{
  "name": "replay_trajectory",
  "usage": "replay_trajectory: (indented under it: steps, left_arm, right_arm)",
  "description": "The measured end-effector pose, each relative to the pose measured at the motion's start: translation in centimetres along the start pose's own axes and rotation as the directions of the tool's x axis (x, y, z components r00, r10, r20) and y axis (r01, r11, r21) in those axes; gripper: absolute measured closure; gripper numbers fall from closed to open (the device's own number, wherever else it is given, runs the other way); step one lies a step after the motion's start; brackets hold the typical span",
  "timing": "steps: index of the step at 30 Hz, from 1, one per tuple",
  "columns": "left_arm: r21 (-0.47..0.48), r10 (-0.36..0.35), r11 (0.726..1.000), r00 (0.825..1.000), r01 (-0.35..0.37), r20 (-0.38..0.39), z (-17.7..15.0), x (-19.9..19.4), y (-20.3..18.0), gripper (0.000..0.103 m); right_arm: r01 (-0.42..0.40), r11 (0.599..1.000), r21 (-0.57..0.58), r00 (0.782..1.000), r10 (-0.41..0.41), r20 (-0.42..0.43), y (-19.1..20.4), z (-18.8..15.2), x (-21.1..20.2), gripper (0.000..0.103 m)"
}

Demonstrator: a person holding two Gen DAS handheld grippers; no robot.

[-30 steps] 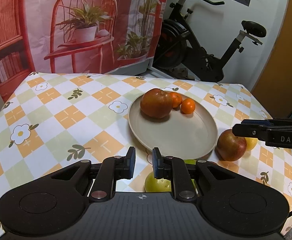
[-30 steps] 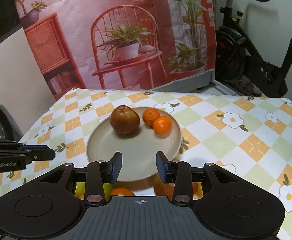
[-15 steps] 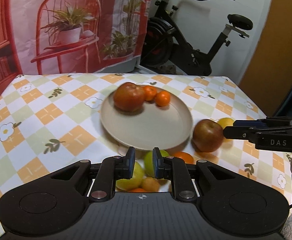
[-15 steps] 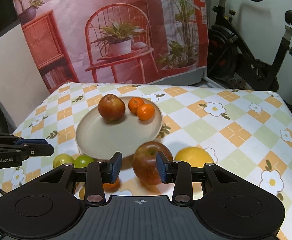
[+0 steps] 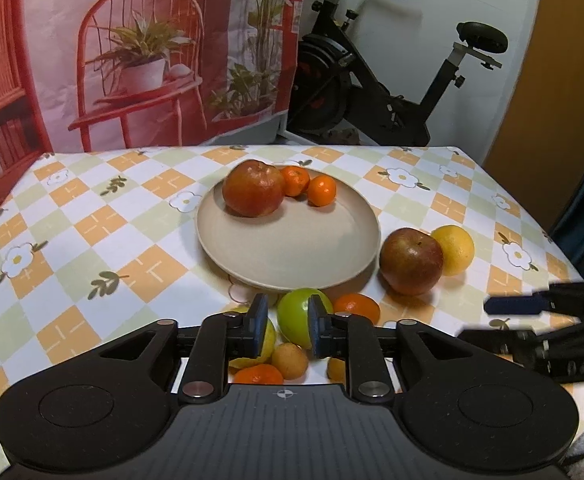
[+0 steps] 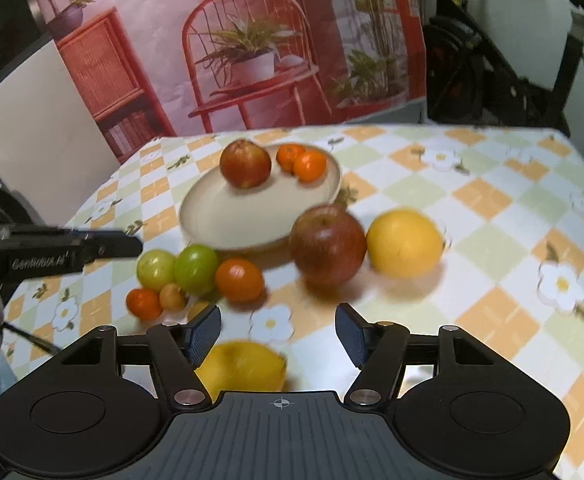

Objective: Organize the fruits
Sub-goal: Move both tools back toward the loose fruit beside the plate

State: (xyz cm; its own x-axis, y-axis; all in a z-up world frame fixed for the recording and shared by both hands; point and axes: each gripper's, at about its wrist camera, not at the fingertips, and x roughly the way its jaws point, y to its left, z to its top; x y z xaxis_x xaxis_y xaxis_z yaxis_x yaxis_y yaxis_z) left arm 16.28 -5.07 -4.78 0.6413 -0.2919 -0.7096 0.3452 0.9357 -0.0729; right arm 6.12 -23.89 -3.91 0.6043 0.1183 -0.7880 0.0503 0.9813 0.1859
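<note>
Right gripper [image 6: 278, 334]: fingers apart, just opened wider, nothing clamped; a yellow lemon [image 6: 244, 366] lies low between them on the bench [image 6: 491, 200]. Left gripper [image 5: 283, 322]: fingers narrowly apart, just parting, empty, a round green fruit [image 5: 293, 318] directly beyond. Done: one red apple [image 5: 254, 188] and two small mandarins [image 5: 321, 190] on the beige plate [image 5: 292, 248]. Outstanding: second red apple [image 6: 327, 246], large yellow citrus [image 6: 403, 242] and small fruits on the bench near the plate.

Left gripper [image 5: 283, 327] just parting; right gripper [image 6: 279, 335] opening, empty.
</note>
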Motion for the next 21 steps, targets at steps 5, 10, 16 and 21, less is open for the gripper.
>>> replay_trajectory:
  steps: [5,10,16,21]
  left_arm:
    - [0.004,0.003,1.000,1.000,-0.003,0.026,0.1,-0.4,0.1,0.074]
    - [-0.031,0.015,0.999,0.998,-0.013,0.056,-0.3,-0.9,0.7,0.045]
    - [-0.087,0.022,0.996,0.996,-0.014,0.090,-0.1,-1.5,1.6,0.027]
    - [-0.104,0.004,0.995,0.996,0.005,0.085,0.0,-1.4,1.9,0.018]
  right_arm:
    - [-0.035,0.999,0.007,0.998,0.035,-0.056,0.7,-1.3,0.5,0.043]
    - [-0.046,0.998,0.039,0.994,0.050,-0.102,0.8,-1.7,1.3,0.037]
    - [-0.080,0.989,0.126,0.986,0.097,-0.136,0.0,-2.2,2.1,0.038]
    - [-0.108,0.979,0.174,0.980,0.134,-0.145,-0.5,-2.4,2.7,0.040]
